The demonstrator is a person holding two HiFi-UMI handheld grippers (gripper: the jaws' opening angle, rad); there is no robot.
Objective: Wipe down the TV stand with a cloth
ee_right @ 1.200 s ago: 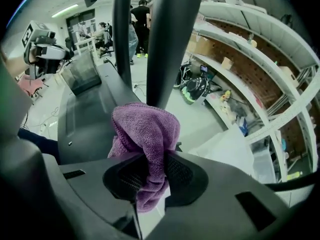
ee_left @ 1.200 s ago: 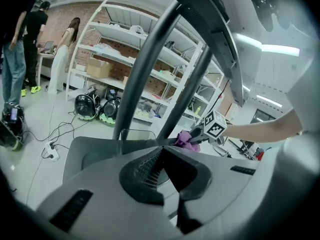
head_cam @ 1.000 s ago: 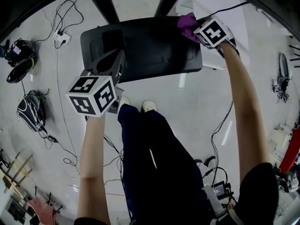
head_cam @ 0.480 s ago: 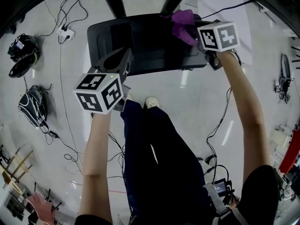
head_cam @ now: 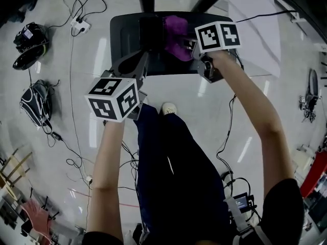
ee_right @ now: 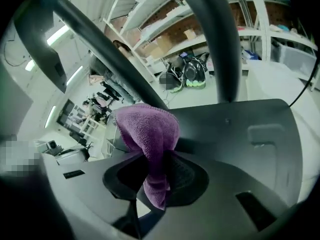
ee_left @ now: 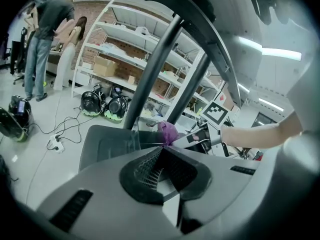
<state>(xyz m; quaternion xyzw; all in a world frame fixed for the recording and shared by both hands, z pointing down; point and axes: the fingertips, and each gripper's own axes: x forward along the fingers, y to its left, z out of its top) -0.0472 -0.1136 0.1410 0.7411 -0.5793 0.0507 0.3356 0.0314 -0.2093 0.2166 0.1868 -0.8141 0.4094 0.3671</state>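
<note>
right gripper (ee_right: 155, 181) clenched on purple cloth (ee_right: 147, 131), keeping it against tv stand (ee_right: 240, 129) for wiping; left gripper (ee_left: 162, 166) closed, empty, idle.

A lab or workshop: white shelves (ee_left: 131, 44) with boxes (ee_left: 103, 66) against brick wall (ee_left: 100, 11); bags (ee_left: 116, 107) below, cables (ee_left: 65, 129) before them.

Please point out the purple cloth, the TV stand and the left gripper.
purple cloth (ee_right: 150, 129), right gripper view, its bunched top.
TV stand (head_cam: 125, 40), head view, bare left surface.
left gripper (ee_left: 163, 149), left gripper view, between its fingers' tips.
</note>
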